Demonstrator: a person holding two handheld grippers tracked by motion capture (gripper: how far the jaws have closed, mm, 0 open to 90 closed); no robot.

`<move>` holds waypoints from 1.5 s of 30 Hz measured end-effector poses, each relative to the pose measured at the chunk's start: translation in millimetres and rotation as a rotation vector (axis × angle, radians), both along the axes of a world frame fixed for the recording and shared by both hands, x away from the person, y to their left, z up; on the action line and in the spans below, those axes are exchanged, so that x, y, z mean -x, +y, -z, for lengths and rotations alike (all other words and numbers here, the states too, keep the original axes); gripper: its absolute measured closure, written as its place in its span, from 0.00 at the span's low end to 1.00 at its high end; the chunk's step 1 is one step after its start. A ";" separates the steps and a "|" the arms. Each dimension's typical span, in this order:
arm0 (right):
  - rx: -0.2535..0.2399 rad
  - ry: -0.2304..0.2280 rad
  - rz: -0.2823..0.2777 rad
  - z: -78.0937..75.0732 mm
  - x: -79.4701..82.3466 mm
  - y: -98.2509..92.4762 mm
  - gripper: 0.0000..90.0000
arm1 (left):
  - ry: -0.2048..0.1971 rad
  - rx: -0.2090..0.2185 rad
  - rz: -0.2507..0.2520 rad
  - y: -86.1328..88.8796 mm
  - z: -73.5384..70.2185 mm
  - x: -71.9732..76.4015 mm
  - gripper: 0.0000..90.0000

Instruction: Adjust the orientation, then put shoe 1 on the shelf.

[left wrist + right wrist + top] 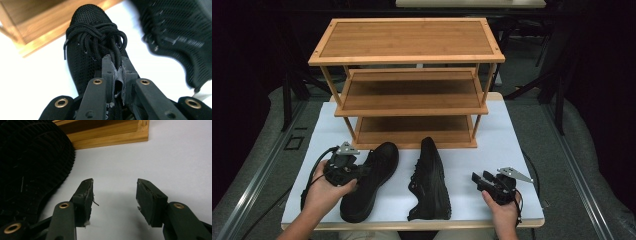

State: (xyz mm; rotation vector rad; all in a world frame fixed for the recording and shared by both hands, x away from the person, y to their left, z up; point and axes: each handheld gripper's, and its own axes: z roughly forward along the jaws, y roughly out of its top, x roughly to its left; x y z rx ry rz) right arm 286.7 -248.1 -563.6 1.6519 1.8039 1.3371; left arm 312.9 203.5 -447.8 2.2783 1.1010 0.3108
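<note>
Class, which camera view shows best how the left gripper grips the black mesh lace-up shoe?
The left gripper view: the left gripper has its jaws nearly together, pinching the black mesh lace-up shoe near its laces. The high view shows that gripper at the shoe, contact hidden. The right gripper view shows the other shoe's sole.

Bright white tabletop, dark surroundings; close shoe mesh blurred.
</note>
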 end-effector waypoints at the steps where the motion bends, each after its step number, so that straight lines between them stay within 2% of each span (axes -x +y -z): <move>1: 0.000 0.000 0.001 -0.1 0.1 -0.1 0.53 | 0.010 -0.028 0.005 0.9 -1.6 -1.1 0.94; 5: -0.009 -0.007 0.003 0.2 -0.2 -0.8 0.53 | 0.067 -0.110 0.003 2.6 -4.4 -5.6 0.94; 7: -0.005 0.001 0.001 -0.5 0.2 -1.2 0.53 | 0.090 -0.114 0.005 5.1 -3.6 -8.0 0.93; 10: -0.010 -0.004 0.005 -0.7 0.9 -2.2 0.53 | 0.141 -0.178 0.019 4.6 -1.6 -8.1 0.91; 12: -0.013 0.000 0.005 -1.3 1.4 -3.2 0.53 | 0.168 -0.190 0.022 4.8 0.9 -7.2 0.88; 15: -0.022 -0.001 0.005 -0.7 0.7 -3.2 0.53 | 0.237 -0.213 0.002 5.2 4.8 -9.1 0.73; 16: -0.023 -0.001 0.006 -0.7 0.5 -2.7 0.53 | 0.240 -0.220 -0.001 5.2 5.3 -9.4 0.72; 17: -0.010 0.020 -0.003 -2.0 1.4 -3.3 0.53 | 0.250 -0.225 -0.004 5.0 5.3 -10.1 0.72; 18: -0.025 -0.007 0.005 -0.4 0.4 -1.4 0.53 | 0.254 -0.226 -0.009 4.6 4.7 -10.8 0.72; 19: -0.022 -0.009 0.003 -0.4 0.4 -0.9 0.53 | 0.263 -0.231 -0.007 4.1 3.6 -12.1 0.73; 20: -0.015 0.006 -0.002 -1.2 0.9 -0.9 0.53 | 0.282 -0.238 -0.010 3.4 2.8 -13.4 0.76; 23: -0.020 -0.003 0.000 0.4 -0.2 -0.7 0.53 | 0.345 -0.245 -0.029 2.8 2.3 -19.6 0.80; 26: -0.025 -0.002 0.002 0.3 0.1 -1.9 0.53 | 0.387 -0.253 -0.031 1.5 0.3 -23.5 0.87; 32: -0.029 -0.003 0.002 0.3 0.0 -2.8 0.53 | 0.410 -0.268 -0.028 -0.3 -0.6 -27.6 0.93; 39: -0.027 -0.002 0.004 0.5 -0.1 -2.2 0.53 | 0.384 -0.278 -0.027 0.4 -5.4 -26.8 0.94; 44: -0.032 -0.002 0.008 0.5 -0.3 -2.6 0.53 | 0.361 -0.254 -0.043 3.0 -18.9 -32.5 0.94; 45: -0.029 0.011 0.007 -0.3 0.1 -2.9 0.53 | 0.354 -0.249 -0.048 2.8 -21.7 -34.5 0.94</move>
